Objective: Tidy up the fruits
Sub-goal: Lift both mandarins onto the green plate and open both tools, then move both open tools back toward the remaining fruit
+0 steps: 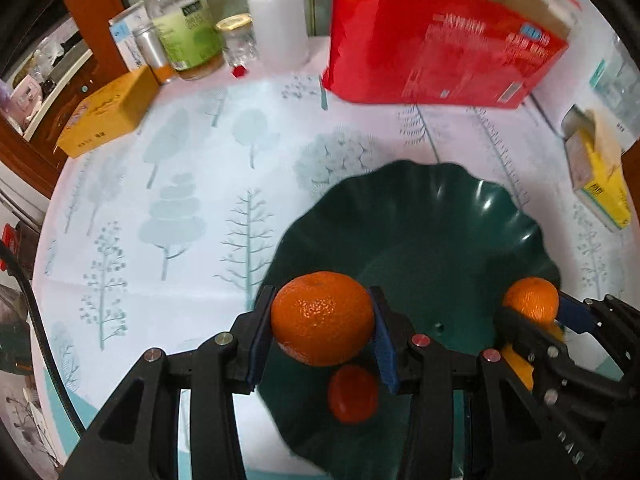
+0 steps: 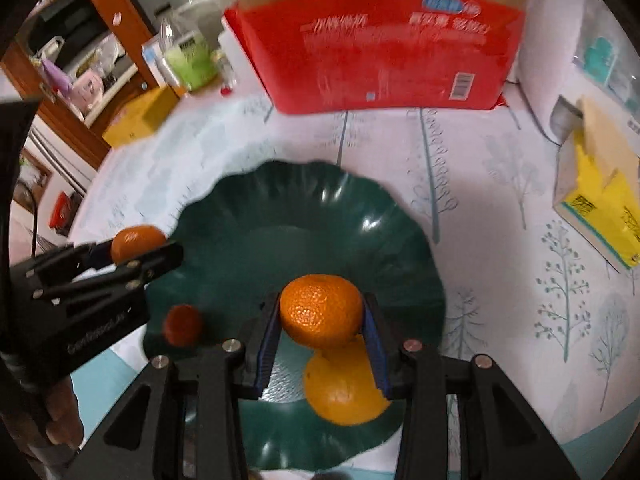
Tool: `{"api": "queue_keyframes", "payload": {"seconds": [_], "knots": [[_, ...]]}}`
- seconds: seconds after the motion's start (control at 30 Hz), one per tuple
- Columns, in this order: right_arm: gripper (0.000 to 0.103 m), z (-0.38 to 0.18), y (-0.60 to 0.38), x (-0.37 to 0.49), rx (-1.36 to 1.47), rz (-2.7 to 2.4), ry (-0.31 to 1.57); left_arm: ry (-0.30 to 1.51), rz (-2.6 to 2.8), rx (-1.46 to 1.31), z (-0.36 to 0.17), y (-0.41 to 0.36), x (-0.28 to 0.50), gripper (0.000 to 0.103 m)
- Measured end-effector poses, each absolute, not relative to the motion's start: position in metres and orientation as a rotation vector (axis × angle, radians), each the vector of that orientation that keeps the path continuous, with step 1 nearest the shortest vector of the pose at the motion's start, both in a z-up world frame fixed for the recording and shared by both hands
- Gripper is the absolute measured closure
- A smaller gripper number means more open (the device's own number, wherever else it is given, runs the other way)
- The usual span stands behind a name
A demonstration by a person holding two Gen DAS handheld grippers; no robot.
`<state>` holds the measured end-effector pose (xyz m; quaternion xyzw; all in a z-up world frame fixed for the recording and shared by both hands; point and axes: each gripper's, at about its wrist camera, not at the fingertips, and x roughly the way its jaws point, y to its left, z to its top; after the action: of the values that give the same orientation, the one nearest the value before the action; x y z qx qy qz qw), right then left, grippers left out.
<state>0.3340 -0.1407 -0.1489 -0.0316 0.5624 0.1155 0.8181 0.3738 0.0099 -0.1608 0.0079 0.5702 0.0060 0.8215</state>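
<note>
In the left wrist view my left gripper point(image 1: 322, 294) is shut on an orange mandarin point(image 1: 322, 320), held over the near left rim of a dark green wavy plate point(image 1: 420, 220). A small reddish fruit point(image 1: 353, 394) lies in the plate below it. In the right wrist view my right gripper point(image 2: 320, 302) is shut on a second mandarin point(image 2: 320, 314) above the plate point(image 2: 320, 208). A larger yellow-orange fruit point(image 2: 344, 392) and the small reddish fruit point(image 2: 182, 325) lie in the plate. Each view also shows the other gripper with its mandarin: the right gripper point(image 1: 534, 314) and the left gripper point(image 2: 140, 254).
A tree-print cloth point(image 1: 180, 220) covers the table. A red carton point(image 1: 440, 40) stands behind the plate. At the back left are a yellow box point(image 1: 108, 114), bottles point(image 1: 188, 28) and a white squeeze bottle point(image 1: 280, 24). A yellow tissue box point(image 1: 600, 176) sits at the right.
</note>
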Motion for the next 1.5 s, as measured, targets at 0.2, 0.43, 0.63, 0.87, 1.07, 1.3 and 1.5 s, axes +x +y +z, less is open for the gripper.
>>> {"api": "queue_keyframes", "payload": {"seconds": [0.2,0.43,0.63,0.87,1.07,1.3,1.5], "knots": [[0.059,-0.163,-0.133,0.333,-0.179,0.23,1.169,1.212,-0.01,0.096,-0.18,-0.006,0.381,0.043],[0.053,-0.17,-0.143,0.335,-0.153,0.233,1.164,1.194,-0.018,0.099,-0.176,-0.007,0.383,0.02],[0.051,-0.168,-0.145,0.329,-0.136,0.251,1.151,1.185,-0.007,0.09,-0.171,-0.007,0.376,0.014],[0.051,-0.157,-0.143,0.32,-0.134,0.26,1.132,1.178,-0.004,0.053,-0.156,-0.002,0.367,0.014],[0.051,-0.131,-0.145,0.308,-0.116,0.253,1.095,1.135,-0.019,0.04,-0.123,0.0,0.35,0.014],[0.051,-0.082,-0.146,0.285,-0.098,0.225,1.056,1.043,-0.052,0.003,-0.067,0.006,0.311,0.014],[0.051,-0.036,-0.136,0.245,-0.141,0.201,1.014,0.96,-0.096,-0.011,-0.022,0.018,0.259,0.014]]}}
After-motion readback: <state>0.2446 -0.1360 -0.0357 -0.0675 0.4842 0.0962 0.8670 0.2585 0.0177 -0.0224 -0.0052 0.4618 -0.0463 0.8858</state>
